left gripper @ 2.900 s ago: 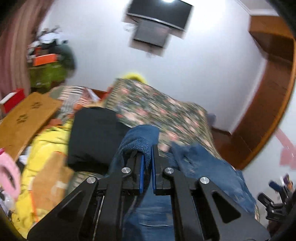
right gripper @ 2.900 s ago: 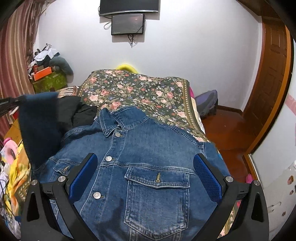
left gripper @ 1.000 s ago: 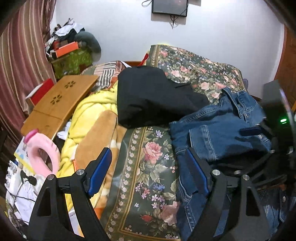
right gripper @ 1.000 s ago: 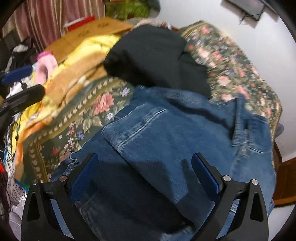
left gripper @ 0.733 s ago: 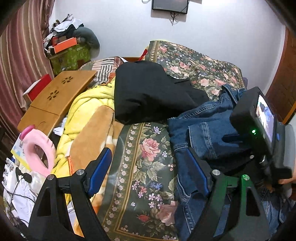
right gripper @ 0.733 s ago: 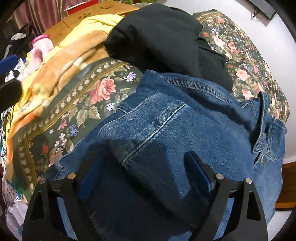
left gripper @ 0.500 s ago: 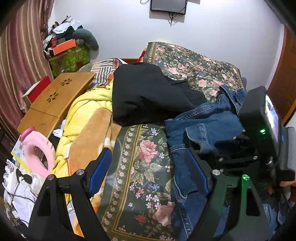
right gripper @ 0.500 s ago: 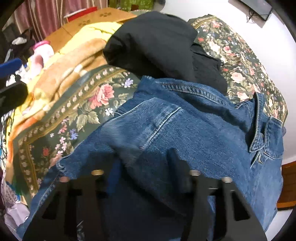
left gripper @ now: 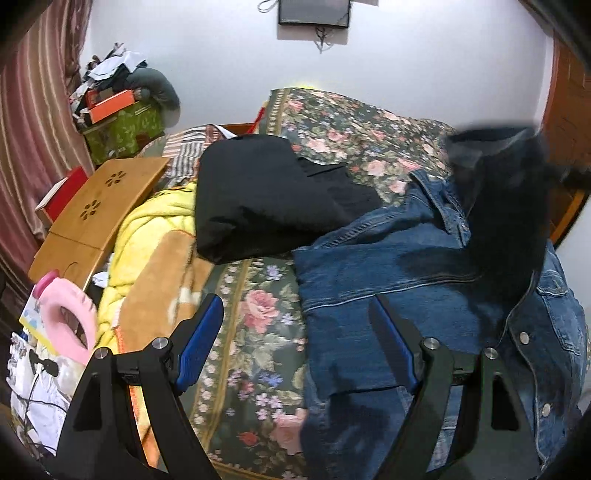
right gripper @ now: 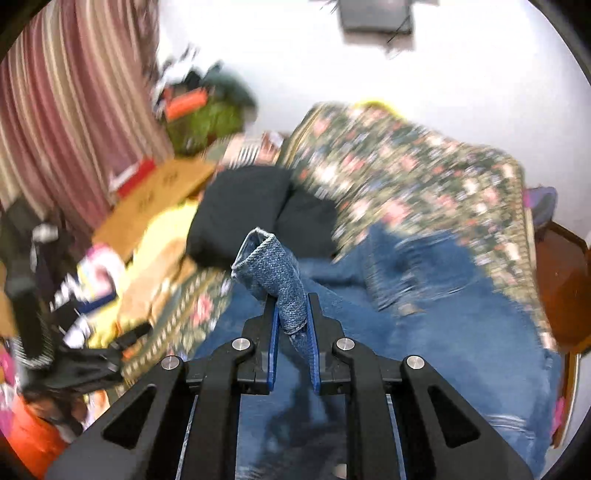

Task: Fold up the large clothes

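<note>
Denim covers the near right part of the bed: a blue jacket [left gripper: 424, 266] lies spread on the flowered bedspread [left gripper: 258, 314], its collar toward the far wall and its metal buttons [left gripper: 523, 336] showing along the right edge. The right gripper [right gripper: 291, 321] has its two blue pads pressed together on a fold of the jacket's cloth [right gripper: 275, 273], which sticks up between and beyond the fingertips with the pale inside of the fabric showing. In the left wrist view that raised part of the jacket shows as a dark blurred shape [left gripper: 509, 206] above the collar, at the right side of the bed. The right wrist view is smeared, so the finer details of the room there cannot be made out.

The left gripper [left gripper: 295, 347] hangs over the near edge of the bed with its fingers [left gripper: 201, 339] wide apart and nothing between them; its left finger is over the bedspread, its right finger over the jacket's left edge. Beyond the jacket, just touching its far left corner, lies a black garment [left gripper: 266, 206]. To the left of that are a yellow and tan blanket [left gripper: 155, 258], a wooden lap table [left gripper: 96, 218] and a pink ring-shaped cushion [left gripper: 68, 314]. A striped curtain [left gripper: 33, 122] hangs at the far left, and a dark screen [left gripper: 314, 13] is fixed on the white wall.
</note>
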Demonstrator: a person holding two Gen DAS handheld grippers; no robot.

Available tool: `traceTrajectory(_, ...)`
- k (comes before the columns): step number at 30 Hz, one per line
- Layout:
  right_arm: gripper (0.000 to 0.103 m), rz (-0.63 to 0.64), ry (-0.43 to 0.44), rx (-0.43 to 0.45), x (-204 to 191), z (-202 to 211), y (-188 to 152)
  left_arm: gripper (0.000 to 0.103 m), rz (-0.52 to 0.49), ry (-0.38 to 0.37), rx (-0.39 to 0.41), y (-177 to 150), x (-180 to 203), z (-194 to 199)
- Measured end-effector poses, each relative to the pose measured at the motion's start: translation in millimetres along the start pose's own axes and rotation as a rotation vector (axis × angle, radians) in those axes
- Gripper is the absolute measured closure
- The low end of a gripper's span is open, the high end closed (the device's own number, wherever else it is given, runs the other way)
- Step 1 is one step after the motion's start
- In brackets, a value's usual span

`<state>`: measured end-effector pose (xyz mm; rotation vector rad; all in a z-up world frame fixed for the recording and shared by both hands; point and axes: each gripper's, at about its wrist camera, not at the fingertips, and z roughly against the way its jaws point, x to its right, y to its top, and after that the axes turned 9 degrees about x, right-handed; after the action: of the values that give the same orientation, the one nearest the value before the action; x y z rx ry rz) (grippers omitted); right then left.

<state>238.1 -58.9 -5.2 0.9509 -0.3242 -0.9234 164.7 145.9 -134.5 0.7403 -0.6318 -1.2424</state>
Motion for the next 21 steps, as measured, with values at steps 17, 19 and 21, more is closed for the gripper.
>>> traceTrajectory(17,0.091,-0.268,-0.182,-0.056,125.9,30.0,-79.2,0.023,-0.039,-0.183,-0.208,-30.6,109.3,-55.5)
traceTrajectory(19,0.091,-0.319,-0.18,-0.075,140.2,30.8,-94.1,0.023,-0.052,-0.173,-0.218,-36.8,114.3,-57.5)
traceTrajectory(21,0.091,-0.356,-0.168,-0.093,152.2,34.1,-104.7,0.023,-0.063,-0.159,-0.221,-43.7,117.3,-58.1)
